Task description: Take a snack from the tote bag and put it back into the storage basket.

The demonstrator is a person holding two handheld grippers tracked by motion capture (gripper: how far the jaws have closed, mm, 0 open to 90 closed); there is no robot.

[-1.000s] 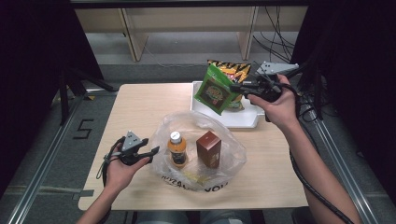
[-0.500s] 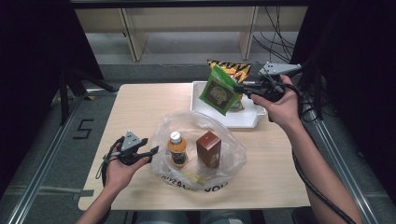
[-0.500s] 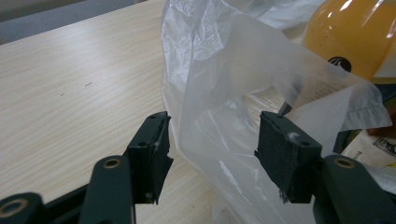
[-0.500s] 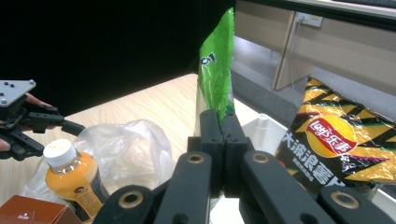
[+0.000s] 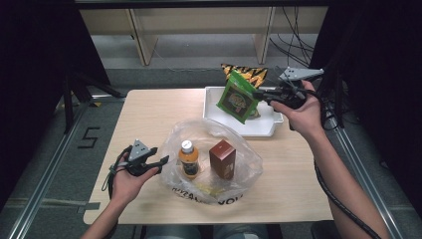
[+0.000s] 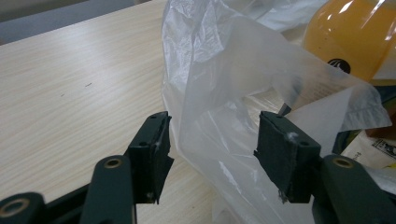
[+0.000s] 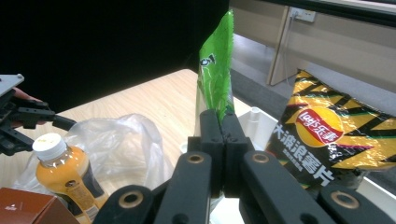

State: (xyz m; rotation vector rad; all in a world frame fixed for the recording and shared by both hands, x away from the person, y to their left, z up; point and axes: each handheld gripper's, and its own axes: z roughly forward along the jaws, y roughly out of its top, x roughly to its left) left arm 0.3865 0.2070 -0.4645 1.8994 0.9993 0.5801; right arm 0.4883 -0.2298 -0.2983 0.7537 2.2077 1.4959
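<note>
Left tongs [image 5: 160, 163]: near the counter's [image 5: 149, 114] front left corner, jaws partly open, a fold of the plastic bag [image 6: 224, 121] standing between the pads without being pinched; nothing held.
Plastic bag [image 5: 214, 132]: clear, crumpled, mouth up, at the front middle of the counter; rim slack on the left side just beside the left tongs.
Bottle [image 5: 188, 158]: orange drink, white cap, upright inside the bag on its left.
Box [image 5: 222, 159]: brown carton, upright inside the bag, just right of the bottle.
Green packet [image 5: 238, 97]: the thing in hand; lifted clear above the white tray's [image 5: 259, 130] left part at the back right of the counter, hanging tilted from its top seam.
Yellow chip bag [image 5: 245, 74]: upright at the back of the tray, behind the green packet.
Right tongs [image 5: 259, 94]: fully closed on the green packet's [image 7: 215, 88] edge seam, jaws pressed flat together in the right gripper view.
Step in hand, as judged: carrying the green packet from the tray toward the bag.
Doing it well: pinch the bag's left rim and lift it outward to widen the mouth; keep the packet high enough to clear the bottle cap; bring it over the free space behind bottle and box; lower edge first, release only once below the rim.
Risk: slack film folding shut, or the packet knocking the bottle over.
</note>
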